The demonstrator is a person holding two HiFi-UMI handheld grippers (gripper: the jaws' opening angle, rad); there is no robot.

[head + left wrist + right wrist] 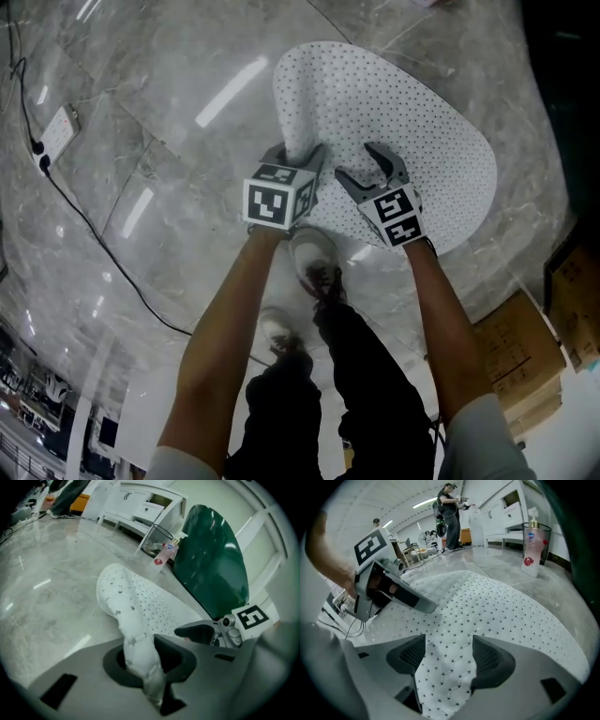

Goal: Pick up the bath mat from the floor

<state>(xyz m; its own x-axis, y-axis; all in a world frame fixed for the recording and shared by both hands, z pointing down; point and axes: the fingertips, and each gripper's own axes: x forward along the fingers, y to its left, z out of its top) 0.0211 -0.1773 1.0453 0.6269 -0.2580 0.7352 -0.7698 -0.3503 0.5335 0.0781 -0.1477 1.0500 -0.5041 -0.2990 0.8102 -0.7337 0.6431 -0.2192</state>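
A white bath mat with small black dots lies on the grey marble floor ahead of the person's feet. Its left edge is pulled up into a bunched fold. My left gripper is shut on that fold; in the left gripper view the rolled mat runs down between the jaws of the left gripper. My right gripper stands open beside it, over the mat's near edge. In the right gripper view the mat lies between the spread jaws of the right gripper, which do not press on it.
A black cable crosses the floor at left. Cardboard boxes stand at the right. The person's shoes are just behind the mat. A dark green oval panel, a bottle and white cabinets lie beyond. Another person stands far off.
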